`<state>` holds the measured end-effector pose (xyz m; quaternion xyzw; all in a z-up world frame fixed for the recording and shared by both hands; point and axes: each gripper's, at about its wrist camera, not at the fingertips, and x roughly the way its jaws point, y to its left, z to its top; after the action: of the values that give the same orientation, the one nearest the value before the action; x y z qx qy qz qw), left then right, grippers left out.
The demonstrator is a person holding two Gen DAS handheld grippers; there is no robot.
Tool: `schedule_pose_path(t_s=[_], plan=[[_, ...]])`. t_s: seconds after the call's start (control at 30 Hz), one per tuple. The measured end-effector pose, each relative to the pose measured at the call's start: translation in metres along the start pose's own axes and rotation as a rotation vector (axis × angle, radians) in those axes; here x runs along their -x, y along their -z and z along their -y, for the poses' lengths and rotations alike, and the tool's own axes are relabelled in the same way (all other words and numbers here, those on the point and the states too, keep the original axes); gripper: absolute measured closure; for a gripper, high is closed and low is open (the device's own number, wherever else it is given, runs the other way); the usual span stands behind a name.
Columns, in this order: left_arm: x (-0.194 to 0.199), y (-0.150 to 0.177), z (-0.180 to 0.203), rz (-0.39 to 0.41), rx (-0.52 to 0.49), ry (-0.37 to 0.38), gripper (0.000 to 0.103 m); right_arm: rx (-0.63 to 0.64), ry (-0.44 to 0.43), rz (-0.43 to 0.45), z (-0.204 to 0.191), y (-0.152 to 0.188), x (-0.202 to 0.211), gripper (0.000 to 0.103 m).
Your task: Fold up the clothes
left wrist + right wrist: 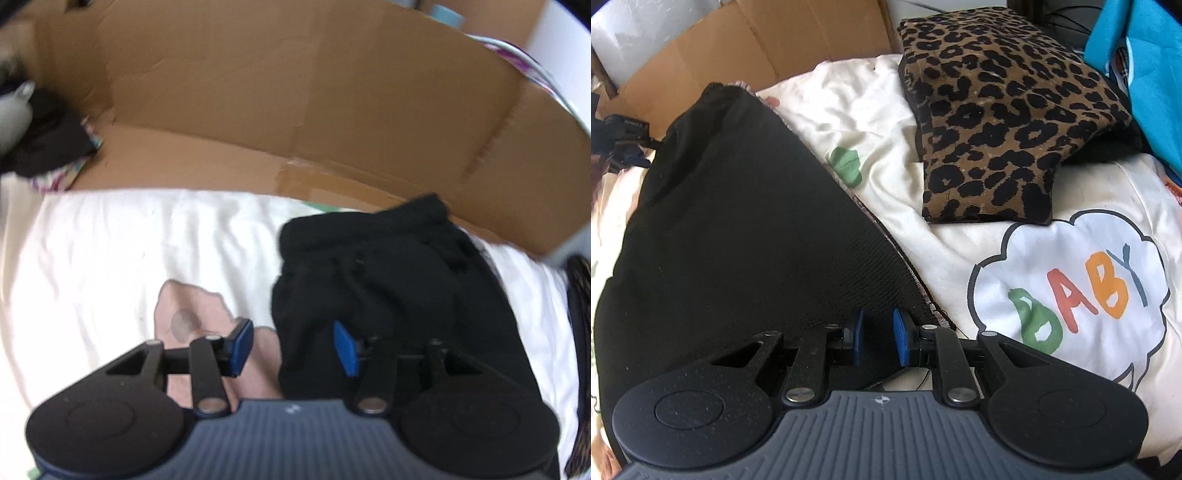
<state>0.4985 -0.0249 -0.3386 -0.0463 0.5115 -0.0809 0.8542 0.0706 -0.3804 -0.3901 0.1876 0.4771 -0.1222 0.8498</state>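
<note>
Pinching the black garment: the right claw sits narrow at the cloth's near corner, by the hem edge. Its blue pads have black fabric between them, but a slim gap shows, so a firm grip is likely, not certain. From that corner the garment runs away and to the left, long axis pointing toward the cardboard behind it.

Left claw stands about half wide, holding nothing. One pad hangs over the garment's side edge, the other over the white bedsheet and its pink print. In this view the garment lies ahead and to the right of the claw, its far end bunched up against the cardboard. View is blurred.

The garment lies on the bed. A folded leopard piece sits well apart, on the side away from the left claw, beyond the BABY print.

Judgement: the right claw is at the near corner, the left is nearer the opposite side edge; the fold likely needs the left to close on that edge before lifting. Risk: pinching sheet along with cloth.
</note>
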Motion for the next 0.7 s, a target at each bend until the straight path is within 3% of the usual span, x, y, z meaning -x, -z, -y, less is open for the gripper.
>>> schedule_pose_path(t_s=[0.17,0.23,0.27,0.4,0.53,0.57,0.6,0.7], plan=[[-0.023,0.000,-0.017,-0.027,0.096,0.044,0.050,0.022,0.006,-0.009,-0.001,-0.001,-0.002,0.081],[-0.027,0.001,-0.017,-0.027,0.081,0.064,0.066,0.026,0.010,-0.013,0.000,-0.002,-0.003,0.082],[-0.028,0.001,-0.015,-0.029,0.061,0.068,0.084,0.025,0.013,-0.015,0.001,-0.003,-0.004,0.084],[-0.023,-0.004,-0.001,-0.019,-0.086,-0.008,0.087,0.011,0.034,-0.026,0.004,-0.006,-0.005,0.091],[-0.007,-0.009,0.002,0.031,-0.146,-0.049,0.086,0.007,0.041,-0.028,0.005,-0.006,-0.005,0.092],[-0.001,-0.010,0.000,0.048,-0.141,-0.059,0.082,0.008,0.044,-0.028,0.005,-0.006,-0.005,0.092],[0.004,-0.010,-0.003,0.052,-0.131,-0.062,0.067,0.010,0.048,-0.029,0.004,-0.006,-0.004,0.092],[0.019,-0.004,-0.013,0.039,-0.121,-0.018,0.066,0.013,0.061,-0.036,0.002,-0.007,-0.002,0.092]])
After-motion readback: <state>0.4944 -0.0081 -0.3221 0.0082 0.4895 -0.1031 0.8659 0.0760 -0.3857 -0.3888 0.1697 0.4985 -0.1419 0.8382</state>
